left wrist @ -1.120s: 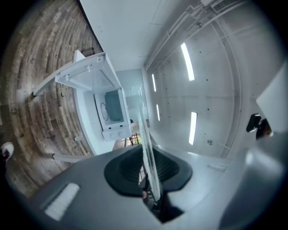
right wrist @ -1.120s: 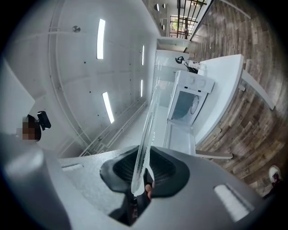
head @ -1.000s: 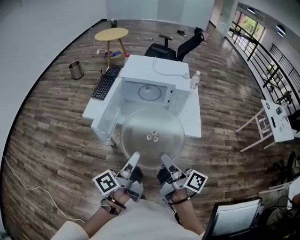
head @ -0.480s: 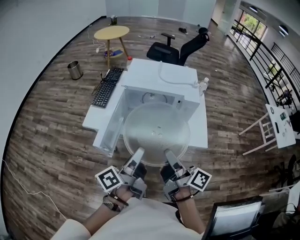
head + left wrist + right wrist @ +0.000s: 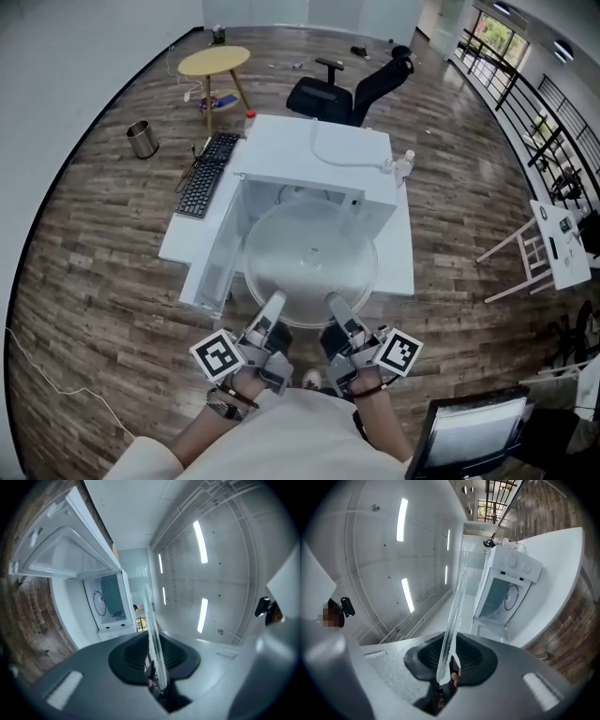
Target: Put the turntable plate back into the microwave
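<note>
The round clear glass turntable plate (image 5: 311, 251) is held level by its near rim in front of the white microwave (image 5: 319, 150), with its far edge at the open cavity (image 5: 298, 195). My left gripper (image 5: 274, 302) is shut on the rim's left part and my right gripper (image 5: 336, 302) on its right part. The microwave's door (image 5: 211, 267) stands swung out to the left. In the left gripper view the plate (image 5: 152, 634) runs edge-on between the jaws of that gripper (image 5: 157, 679). The right gripper view shows the plate (image 5: 452, 620) pinched the same way by its gripper (image 5: 444, 679).
The microwave stands on a white table (image 5: 398, 253) with a black keyboard (image 5: 208, 173) at its left and a small bottle (image 5: 403, 167) at its right. A black office chair (image 5: 347, 92), a round yellow side table (image 5: 214, 61) and a metal bin (image 5: 142, 139) stand beyond.
Both grippers have carried the plate forward toward the microwave. Its far edge has gone from short of the opening to the cavity's mouth.
</note>
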